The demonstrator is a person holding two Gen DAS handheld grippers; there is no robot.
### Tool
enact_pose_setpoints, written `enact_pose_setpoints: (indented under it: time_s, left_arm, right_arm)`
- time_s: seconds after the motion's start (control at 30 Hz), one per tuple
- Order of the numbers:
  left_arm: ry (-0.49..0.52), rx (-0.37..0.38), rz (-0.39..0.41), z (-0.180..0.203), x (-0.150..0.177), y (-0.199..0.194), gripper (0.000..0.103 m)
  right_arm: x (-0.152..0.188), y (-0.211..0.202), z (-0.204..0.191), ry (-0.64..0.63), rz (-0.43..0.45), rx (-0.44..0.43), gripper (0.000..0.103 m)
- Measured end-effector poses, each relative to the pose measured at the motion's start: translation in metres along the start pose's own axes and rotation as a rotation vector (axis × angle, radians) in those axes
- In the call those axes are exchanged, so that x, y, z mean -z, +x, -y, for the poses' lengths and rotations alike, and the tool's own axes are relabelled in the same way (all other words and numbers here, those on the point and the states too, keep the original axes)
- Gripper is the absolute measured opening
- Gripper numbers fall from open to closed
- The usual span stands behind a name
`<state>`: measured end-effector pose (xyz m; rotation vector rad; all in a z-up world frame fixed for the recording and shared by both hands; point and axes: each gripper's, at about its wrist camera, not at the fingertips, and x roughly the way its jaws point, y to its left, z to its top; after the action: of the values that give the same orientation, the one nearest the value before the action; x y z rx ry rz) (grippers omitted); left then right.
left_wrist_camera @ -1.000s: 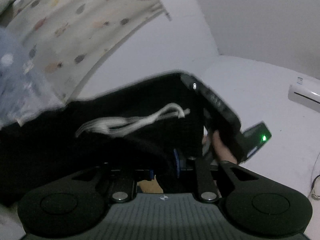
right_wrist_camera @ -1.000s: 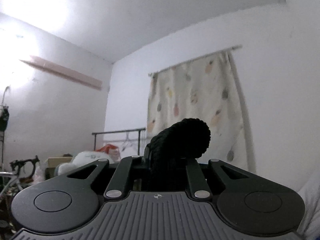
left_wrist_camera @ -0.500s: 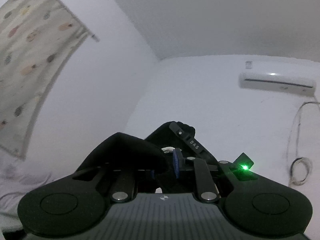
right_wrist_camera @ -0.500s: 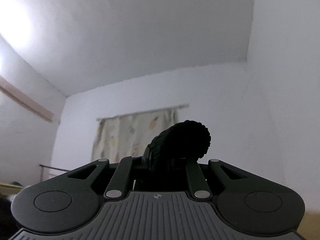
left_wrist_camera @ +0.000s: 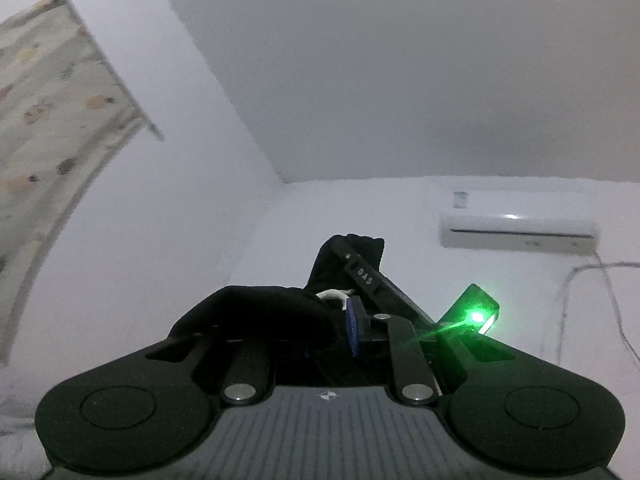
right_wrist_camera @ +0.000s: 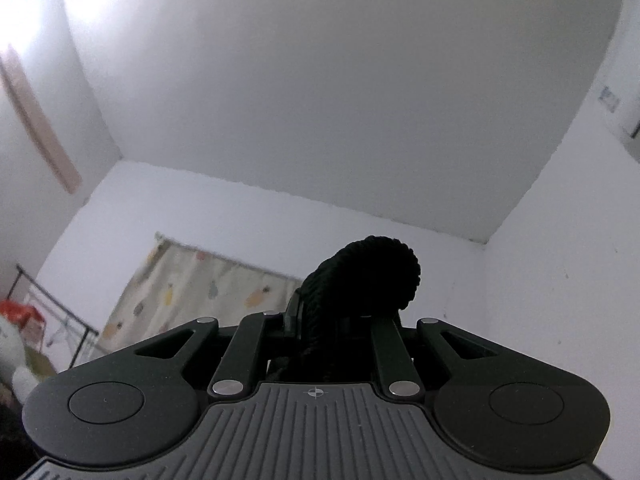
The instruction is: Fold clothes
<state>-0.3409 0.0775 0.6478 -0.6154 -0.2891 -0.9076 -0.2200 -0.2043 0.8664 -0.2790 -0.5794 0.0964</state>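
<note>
I had both grippers tipped up toward the ceiling, so neither camera showed the surface below or most of the garment. My left gripper [left_wrist_camera: 320,320] was clamped on a fold of the black garment [left_wrist_camera: 256,312], which bunched over its left finger and spilled toward the middle; a white drawstring [left_wrist_camera: 334,295] poked out just beside the blue pad [left_wrist_camera: 352,330]. Right beside it, the right gripper's body showed in the left view, its green light [left_wrist_camera: 476,316] on. In the right view, my right gripper [right_wrist_camera: 344,320] was closed on a thick ribbed roll of the same black cloth [right_wrist_camera: 368,276], likely a waistband or cuff, standing up between the fingers.

I judged the garment soft and limp, not heavy, and likely to sag and twist wherever it hung free. The ribbed band gave the firmer hold, thick enough not to slip. On the left, I would have kept the grip on cloth, not on the drawstring, which could pull through. Behind were the curtain [left_wrist_camera: 48,120], the air conditioner [left_wrist_camera: 520,234] and a clothes rack [right_wrist_camera: 52,312].
</note>
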Motion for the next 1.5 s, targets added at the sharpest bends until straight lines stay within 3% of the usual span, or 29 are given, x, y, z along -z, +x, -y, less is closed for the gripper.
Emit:
enact_pose_setpoints:
  time_s: [0.2, 0.4, 0.57, 0.7, 0.83, 0.97, 1.07, 1.3, 1.5]
  left_arm:
    - [-0.038, -0.208, -0.018, -0.08, -0.011, -0.04, 0.02]
    - [0.019, -0.439, 0.039, -0.126, -0.076, -0.092, 0.019]
    - [0.193, -0.589, 0.119, -0.118, -0.151, -0.121, 0.017]
    - [0.311, -0.646, 0.166, -0.085, -0.196, -0.101, 0.017]
    - [0.398, -0.637, 0.143, -0.066, -0.188, -0.081, 0.017]
    - [0.377, -0.624, 0.054, -0.083, -0.144, -0.058, 0.017]
    - [0.323, -0.625, -0.03, -0.109, -0.09, -0.044, 0.017]
    - [0.055, -0.637, -0.22, -0.17, 0.12, 0.005, 0.017]
    - [-0.154, -0.641, -0.388, -0.199, 0.298, 0.068, 0.017]
  right_arm:
    - [0.051, 0.061, -0.083, 0.016, -0.098, -0.087, 0.015]
    - [0.085, 0.128, -0.218, 0.104, -0.115, -0.225, 0.015]
    - [0.05, 0.165, -0.321, 0.234, -0.01, -0.368, 0.014]
    - [0.021, 0.185, -0.348, 0.453, 0.076, -0.412, 0.014]
    - [0.037, 0.199, -0.342, 0.576, 0.112, -0.471, 0.014]
    - [0.097, 0.206, -0.335, 0.652, 0.066, -0.521, 0.014]
    - [0.167, 0.196, -0.315, 0.669, -0.009, -0.541, 0.014]
    - [0.383, 0.17, -0.274, 0.651, -0.286, -0.546, 0.014]
    - [0.53, 0.09, -0.15, 0.61, -0.555, -0.485, 0.015]
